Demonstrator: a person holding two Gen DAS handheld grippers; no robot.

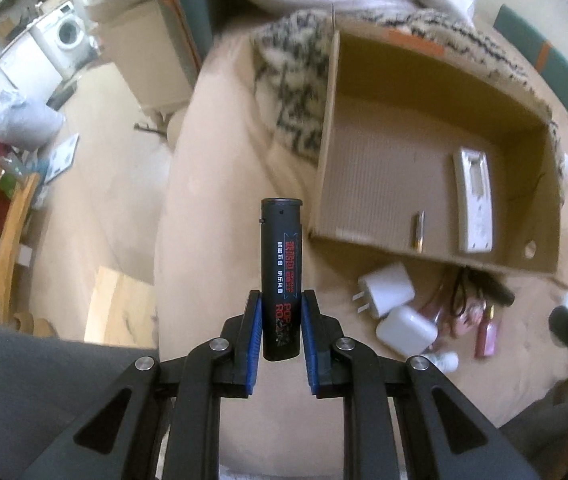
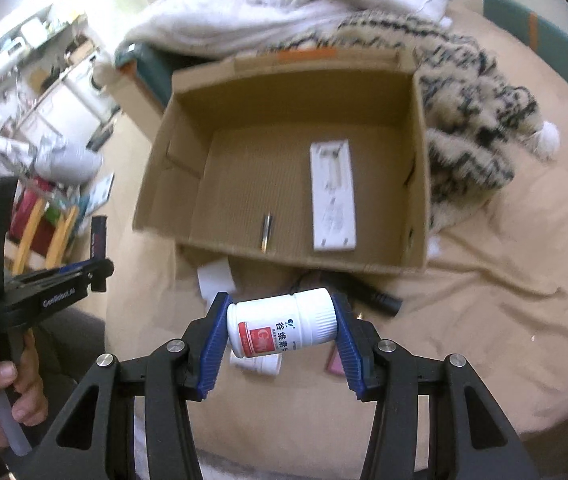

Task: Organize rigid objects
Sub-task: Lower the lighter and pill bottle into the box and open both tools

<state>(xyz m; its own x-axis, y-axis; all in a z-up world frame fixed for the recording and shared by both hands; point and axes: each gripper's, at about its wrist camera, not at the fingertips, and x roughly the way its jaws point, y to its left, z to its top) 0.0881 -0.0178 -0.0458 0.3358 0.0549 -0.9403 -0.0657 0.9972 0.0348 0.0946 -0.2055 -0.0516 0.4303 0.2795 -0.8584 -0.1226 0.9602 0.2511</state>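
White pill bottle [image 2: 281, 328], light, stiff and likely slick, is clamped end to end in your right gripper [image 2: 279, 334] above the bed near the cardboard box [image 2: 420, 200], while your left gripper [image 1: 281, 320] pinches the black lighter's [image 1: 281, 264] base, so keep both squeezes firm.

Both fisheye views sit just behind their own jaws and look steeply down along them onto a bed under a tan sheet [image 2: 484, 320].

The left wrist view hangs near the bed's left side; the open brown cardboard box [image 1: 436, 80] lies ahead and right of its jaws, with floor to their left.

The right wrist view faces that same box [image 2: 296, 92] straight ahead of its jaws, closer to centre.

They share the box, its flat white rectangular device [image 1: 474, 204] [image 2: 334, 196] and the black-patterned fluffy blanket [image 1: 292, 92] [image 2: 472, 128] behind.
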